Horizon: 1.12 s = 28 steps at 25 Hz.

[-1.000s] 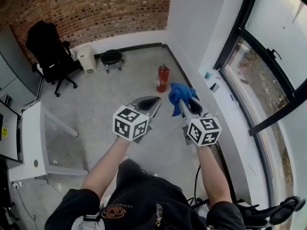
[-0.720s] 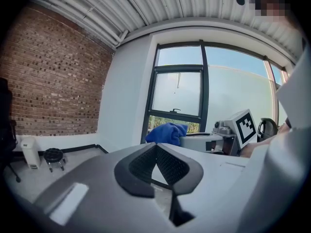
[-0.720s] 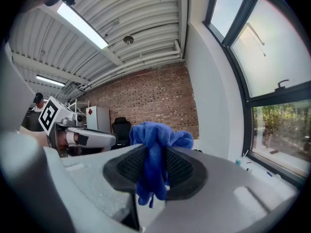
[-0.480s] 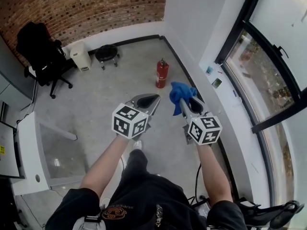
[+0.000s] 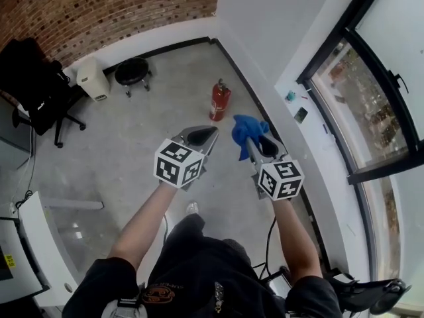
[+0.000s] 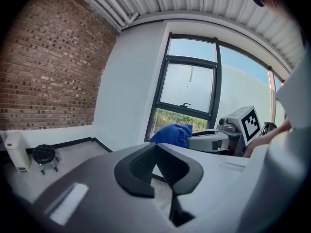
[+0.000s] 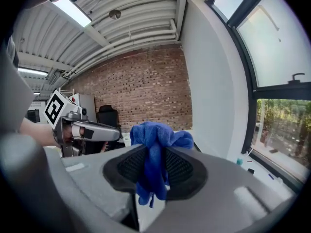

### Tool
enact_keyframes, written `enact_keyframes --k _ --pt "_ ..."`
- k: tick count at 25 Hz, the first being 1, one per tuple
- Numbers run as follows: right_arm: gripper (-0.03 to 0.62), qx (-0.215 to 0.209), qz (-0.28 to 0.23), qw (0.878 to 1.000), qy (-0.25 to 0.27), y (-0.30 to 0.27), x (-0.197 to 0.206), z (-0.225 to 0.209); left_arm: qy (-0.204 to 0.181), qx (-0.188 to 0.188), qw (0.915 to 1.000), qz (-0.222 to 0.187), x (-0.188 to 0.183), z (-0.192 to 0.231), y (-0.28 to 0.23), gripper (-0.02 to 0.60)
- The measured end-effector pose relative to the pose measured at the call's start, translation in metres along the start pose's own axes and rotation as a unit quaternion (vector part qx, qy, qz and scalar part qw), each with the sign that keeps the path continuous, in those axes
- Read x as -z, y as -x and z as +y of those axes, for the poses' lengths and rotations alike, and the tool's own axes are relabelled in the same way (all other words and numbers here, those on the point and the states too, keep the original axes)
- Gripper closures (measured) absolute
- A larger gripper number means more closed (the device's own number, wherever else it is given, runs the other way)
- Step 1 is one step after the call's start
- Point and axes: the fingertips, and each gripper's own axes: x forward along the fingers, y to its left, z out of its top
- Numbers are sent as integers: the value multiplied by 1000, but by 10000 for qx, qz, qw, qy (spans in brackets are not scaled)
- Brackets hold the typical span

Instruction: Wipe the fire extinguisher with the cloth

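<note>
Closer than a second ago, both grippers have travelled over the concrete floor (image 5: 126,151) toward the red fire extinguisher (image 5: 220,101), which stands upright near the foot of the white wall (image 5: 265,38), ahead of the jaws and apart from them. I hold the left gripper (image 6: 156,152) with its jaws pressed together on nothing. My right gripper (image 7: 154,165) is clamped on the blue cloth (image 7: 154,135), which bunches above the pads. Whether the extinguisher touches the wall, I cannot quite tell from the head view.

R hand-held gripper (image 5: 254,145) w/ blue cloth (image 5: 246,128), red extinguisher (image 5: 220,101) ahead
</note>
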Motion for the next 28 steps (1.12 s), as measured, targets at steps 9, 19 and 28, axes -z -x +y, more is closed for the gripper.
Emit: enact_keyframes --k 9,19,28 --pt "484 173 375 9991 -8 -78 10 -36 183 117 9990 392 12 83 -62 576" --pt "484 -27 568 9983 -150 -175 39 -153 159 -14 9961 872 34 140 -195 576" --pt "485 -358 1053 9937 -125 -278 69 -242 291 -360 9895 1372 54 211 -305 575"
